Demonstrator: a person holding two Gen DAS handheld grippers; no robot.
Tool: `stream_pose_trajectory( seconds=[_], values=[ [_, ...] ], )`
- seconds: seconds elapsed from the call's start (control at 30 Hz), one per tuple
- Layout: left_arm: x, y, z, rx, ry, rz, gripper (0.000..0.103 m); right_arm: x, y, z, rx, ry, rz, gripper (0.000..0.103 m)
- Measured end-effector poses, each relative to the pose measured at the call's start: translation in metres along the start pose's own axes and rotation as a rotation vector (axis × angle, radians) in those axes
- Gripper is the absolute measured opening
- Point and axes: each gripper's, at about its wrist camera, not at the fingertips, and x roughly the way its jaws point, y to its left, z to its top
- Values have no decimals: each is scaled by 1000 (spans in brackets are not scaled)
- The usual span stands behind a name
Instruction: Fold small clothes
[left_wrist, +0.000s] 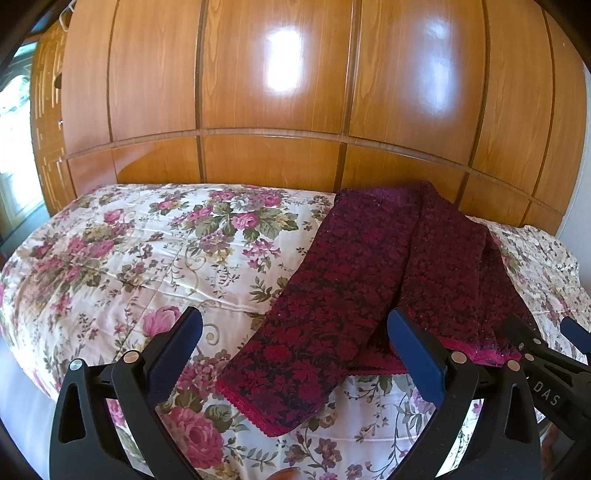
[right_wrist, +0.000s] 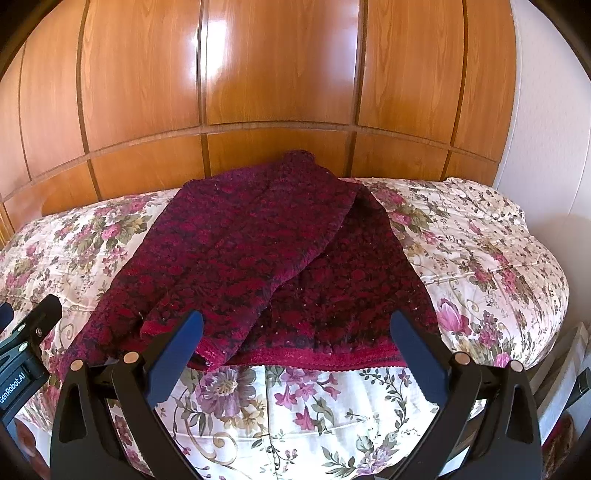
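A dark red and black floral knit garment (left_wrist: 354, 291) lies on the flowered bedspread (left_wrist: 140, 258), partly folded, one long strip reaching toward the near edge. In the right wrist view the same garment (right_wrist: 266, 258) has one layer folded diagonally over the other, its red hem facing me. My left gripper (left_wrist: 295, 325) is open above the strip's near end, nothing between its blue pads. My right gripper (right_wrist: 295, 328) is open just before the hem, holding nothing. Each gripper shows at the edge of the other's view.
A glossy wooden wardrobe (left_wrist: 280, 92) rises right behind the bed. A white wall (right_wrist: 546, 129) stands at the right, a bright window (left_wrist: 14, 122) at far left. The bedspread (right_wrist: 480, 251) drops off at its right and near edges.
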Motion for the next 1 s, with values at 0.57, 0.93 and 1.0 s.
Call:
stream_pose_trajectory(
  seconds=[0.57, 0.93, 1.0],
  values=[
    [-1, -3, 0, 0, -1, 1, 99, -3, 1, -1, -5, 3, 3, 101],
    [0, -1, -3, -3, 5, 2, 99, 3, 2, -4, -9, 19, 10, 101],
    [2, 1, -4, -4, 11, -1, 99, 4, 2, -5, -7, 23, 12, 101]
  ],
)
